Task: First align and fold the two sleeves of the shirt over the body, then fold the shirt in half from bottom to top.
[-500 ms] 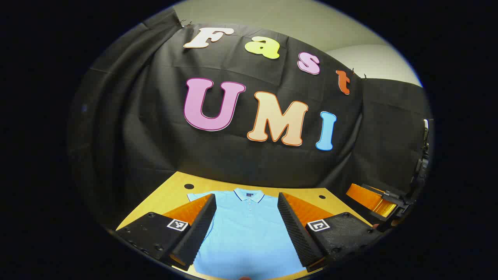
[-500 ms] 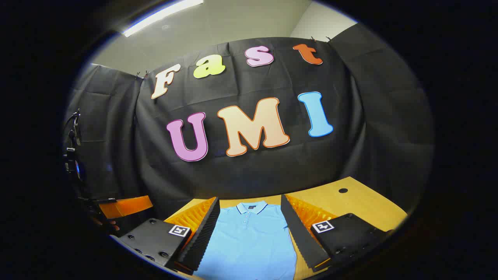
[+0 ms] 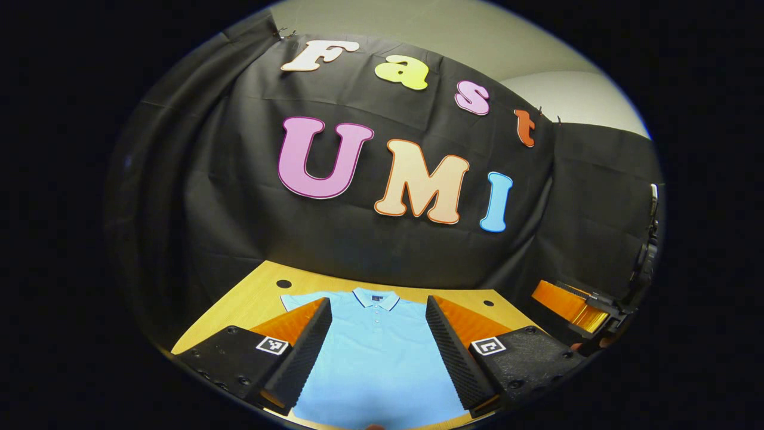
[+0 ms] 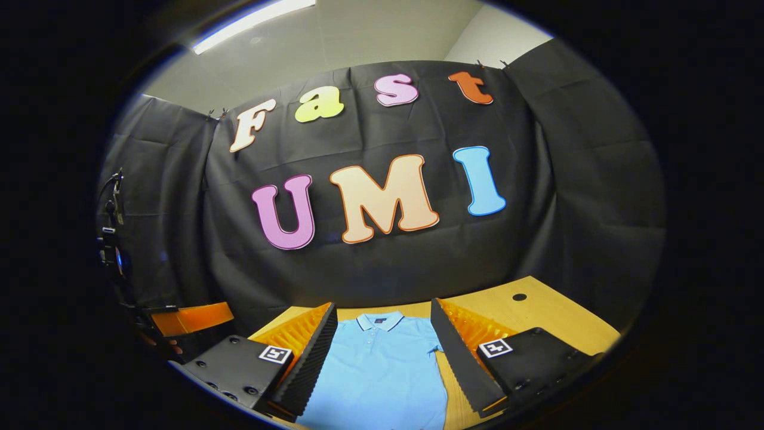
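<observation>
The light-blue shirt (image 3: 376, 352) lies flat on the table (image 3: 250, 298), collar at the far end, sleeves unfolded — the first step is not yet begun. Left gripper (image 3: 377, 352) and right gripper (image 4: 382, 364) hover above it, jaws apart and empty; next, each should probably descend to a sleeve edge.

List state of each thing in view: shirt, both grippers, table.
shirt: flat on the table, collar toward the wall, front up, sleeves not yet folded
left gripper: open, above the shirt, holding nothing
right gripper: open, above the shirt, holding nothing
table: bears the shirt
</observation>
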`<state>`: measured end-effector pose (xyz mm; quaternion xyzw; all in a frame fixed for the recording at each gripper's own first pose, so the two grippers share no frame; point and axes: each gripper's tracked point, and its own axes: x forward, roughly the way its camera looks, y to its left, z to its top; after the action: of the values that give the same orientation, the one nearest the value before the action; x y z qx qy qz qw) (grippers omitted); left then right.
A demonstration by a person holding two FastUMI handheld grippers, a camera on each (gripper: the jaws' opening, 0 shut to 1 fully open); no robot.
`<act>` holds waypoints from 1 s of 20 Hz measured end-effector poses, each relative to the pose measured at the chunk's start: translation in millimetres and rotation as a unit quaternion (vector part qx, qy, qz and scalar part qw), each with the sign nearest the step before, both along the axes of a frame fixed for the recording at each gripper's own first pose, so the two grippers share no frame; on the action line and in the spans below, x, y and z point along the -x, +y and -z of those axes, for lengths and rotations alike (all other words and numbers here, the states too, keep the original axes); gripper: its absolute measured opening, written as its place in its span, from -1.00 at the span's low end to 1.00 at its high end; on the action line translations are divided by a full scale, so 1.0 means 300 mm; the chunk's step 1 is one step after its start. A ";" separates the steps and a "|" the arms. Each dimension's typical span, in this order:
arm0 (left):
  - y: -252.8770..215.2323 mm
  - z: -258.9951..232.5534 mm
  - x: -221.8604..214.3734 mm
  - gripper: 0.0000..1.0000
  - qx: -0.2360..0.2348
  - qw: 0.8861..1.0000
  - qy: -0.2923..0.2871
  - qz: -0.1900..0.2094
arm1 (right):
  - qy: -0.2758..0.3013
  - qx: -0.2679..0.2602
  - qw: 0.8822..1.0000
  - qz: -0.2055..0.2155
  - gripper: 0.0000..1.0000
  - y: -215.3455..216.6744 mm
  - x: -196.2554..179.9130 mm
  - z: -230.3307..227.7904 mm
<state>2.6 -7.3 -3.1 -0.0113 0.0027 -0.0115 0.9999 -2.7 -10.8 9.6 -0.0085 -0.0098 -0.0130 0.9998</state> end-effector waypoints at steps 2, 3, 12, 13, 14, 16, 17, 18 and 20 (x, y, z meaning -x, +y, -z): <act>-0.006 0.002 -0.003 0.89 0.003 1.000 0.001 0.003 | 0.004 0.002 1.000 0.002 0.95 -0.006 0.002 0.005; -0.007 0.006 -0.003 0.89 0.002 1.000 0.002 0.004 | 0.006 0.002 1.000 0.001 0.95 -0.009 -0.001 0.007; -0.005 0.025 0.000 0.89 0.002 1.000 0.006 0.002 | 0.039 0.014 0.999 0.008 0.94 -0.137 -0.149 0.028; -0.002 0.031 0.002 0.89 0.004 1.000 0.007 -0.001 | 0.054 0.013 0.998 0.015 0.95 -0.174 -0.195 0.049; 0.002 0.038 0.003 0.89 0.004 1.000 0.011 -0.005 | 0.064 0.008 0.998 0.014 0.87 -0.202 -0.234 0.075; 0.021 0.051 0.008 0.89 0.001 1.000 0.013 -0.016 | 0.088 0.008 0.996 0.016 0.96 -0.262 -0.340 0.131; 0.040 0.056 0.014 0.89 0.002 1.000 0.013 -0.022 | 0.103 0.017 0.994 0.018 0.94 -0.295 -0.394 0.168; 0.055 0.061 0.017 0.86 0.003 0.999 0.013 -0.029 | 0.116 0.032 0.992 0.023 0.96 -0.330 -0.448 0.212; 0.078 0.064 0.016 0.89 0.006 0.999 0.014 -0.046 | 0.140 0.058 0.988 0.031 0.95 -0.396 -0.545 0.288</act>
<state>-2.4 16.2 -22.3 -0.0175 0.0166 0.0342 0.9991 160.9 -129.6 -77.0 -0.0680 0.1302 -0.0422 0.9883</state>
